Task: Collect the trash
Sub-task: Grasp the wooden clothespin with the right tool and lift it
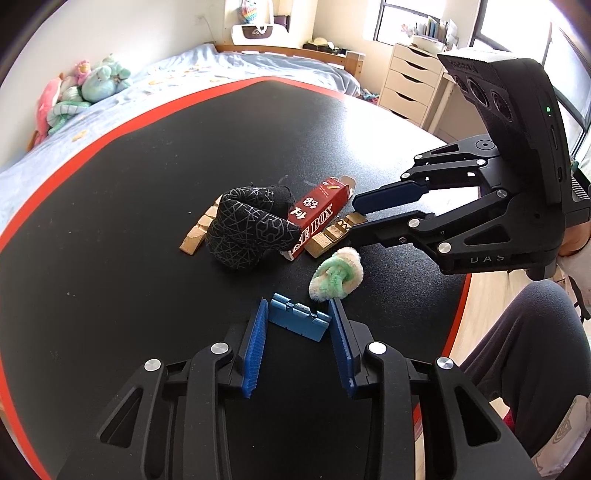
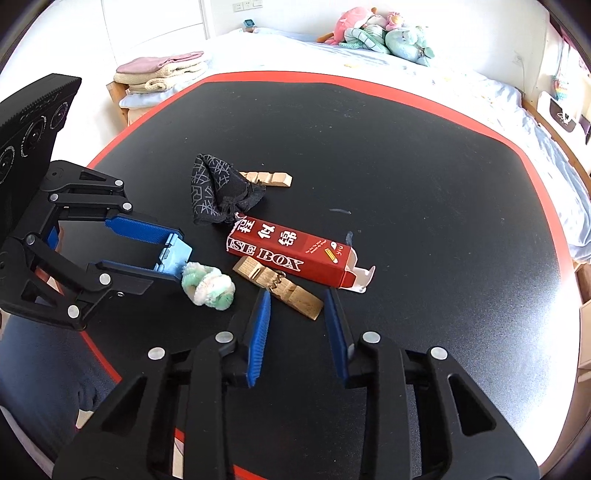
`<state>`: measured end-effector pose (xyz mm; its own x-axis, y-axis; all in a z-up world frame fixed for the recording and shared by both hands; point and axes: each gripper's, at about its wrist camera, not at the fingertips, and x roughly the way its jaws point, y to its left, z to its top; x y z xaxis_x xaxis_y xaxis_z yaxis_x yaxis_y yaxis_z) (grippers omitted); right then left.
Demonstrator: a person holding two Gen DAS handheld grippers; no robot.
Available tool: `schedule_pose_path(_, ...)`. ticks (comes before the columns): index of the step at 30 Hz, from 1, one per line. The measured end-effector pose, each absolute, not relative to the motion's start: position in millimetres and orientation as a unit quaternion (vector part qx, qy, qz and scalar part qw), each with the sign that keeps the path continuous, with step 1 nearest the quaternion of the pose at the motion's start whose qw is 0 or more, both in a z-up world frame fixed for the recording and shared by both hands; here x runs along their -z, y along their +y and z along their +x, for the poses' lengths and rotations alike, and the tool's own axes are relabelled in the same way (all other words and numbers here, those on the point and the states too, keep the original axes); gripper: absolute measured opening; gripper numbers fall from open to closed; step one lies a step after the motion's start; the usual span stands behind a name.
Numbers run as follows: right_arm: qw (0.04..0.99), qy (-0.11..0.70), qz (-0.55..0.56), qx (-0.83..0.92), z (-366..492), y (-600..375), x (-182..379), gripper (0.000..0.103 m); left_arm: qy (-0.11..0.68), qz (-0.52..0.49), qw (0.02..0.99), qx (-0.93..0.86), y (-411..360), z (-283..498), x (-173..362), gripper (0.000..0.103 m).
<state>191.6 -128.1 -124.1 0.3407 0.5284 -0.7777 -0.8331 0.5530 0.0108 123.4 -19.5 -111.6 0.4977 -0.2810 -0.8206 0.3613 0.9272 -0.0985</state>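
Left gripper (image 1: 297, 306): narrowed to a small gap, pinches a small notched blue block (image 1: 299, 319) between both blue pads, low over the near edge of the black, red-rimmed table (image 2: 369, 147).

Right gripper (image 2: 297, 295): likewise drawn in, fingertips set on either side of the near end of a wooden clothespin (image 2: 284, 291) and seemingly pressing it. Lies flat on the table, slanted, just in front of the red box (image 2: 291, 254).

Red box: on its side at mid-table, flap open at its right end in the right wrist view, printed with white letters.

Just left of the held clothespin, and beside the blue block: a fluffy green-and-white scrunchie (image 2: 208, 284), resting on the table, clear of both grippers.

Beyond the box: a crumpled black cloth (image 2: 218, 192) with a pale line pattern, touching the box's far left corner and partly covering a second wooden clothespin (image 2: 267, 178).

Farther back, past the table: a bed (image 2: 461, 85) in light blue sheets with plush toys (image 2: 384, 33) piled at its far end.
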Motion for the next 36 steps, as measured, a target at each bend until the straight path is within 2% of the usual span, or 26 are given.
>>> schedule_pose_path(9, 0.785, 0.385, -0.198, -0.442, 184, -128, 124, 0.011, 0.471, 0.03, 0.863, 0.179, -13, 121, 112, 0.033)
schedule_pose_path(36, 0.8, 0.378, -0.174, -0.433, 169, -147, 100, 0.009, 0.457, 0.003, 0.873, 0.171, -12, 98, 87, 0.033)
